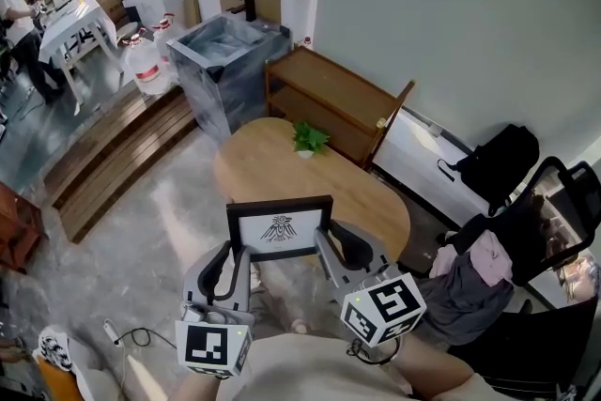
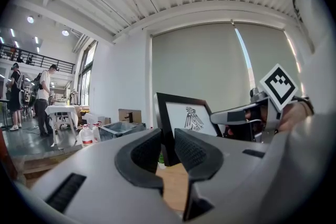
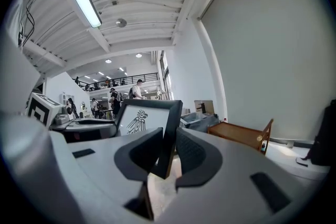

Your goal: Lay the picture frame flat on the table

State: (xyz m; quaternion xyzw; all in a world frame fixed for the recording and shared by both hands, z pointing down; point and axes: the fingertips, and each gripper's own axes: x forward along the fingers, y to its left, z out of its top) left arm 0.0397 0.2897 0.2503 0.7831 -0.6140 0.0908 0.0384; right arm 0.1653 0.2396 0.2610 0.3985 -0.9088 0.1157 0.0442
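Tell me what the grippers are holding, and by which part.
Both hold the black-framed picture with a bird drawing, upright. The left gripper clamps its left edge and the right gripper clamps its right edge.

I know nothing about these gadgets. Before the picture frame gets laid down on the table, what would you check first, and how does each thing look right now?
1. Left tool clamped on the left edge of the picture frame: ok.
2. Right tool clamped on its right edge: ok.
3. Frame held upright and roughly level between the two: ok.
4. Bare wood on the table to lay it on: ok.
5. Potted plant out of the way: ok, it stands toward the far side.
6. Frame's bottom edge touching the table: cannot tell.
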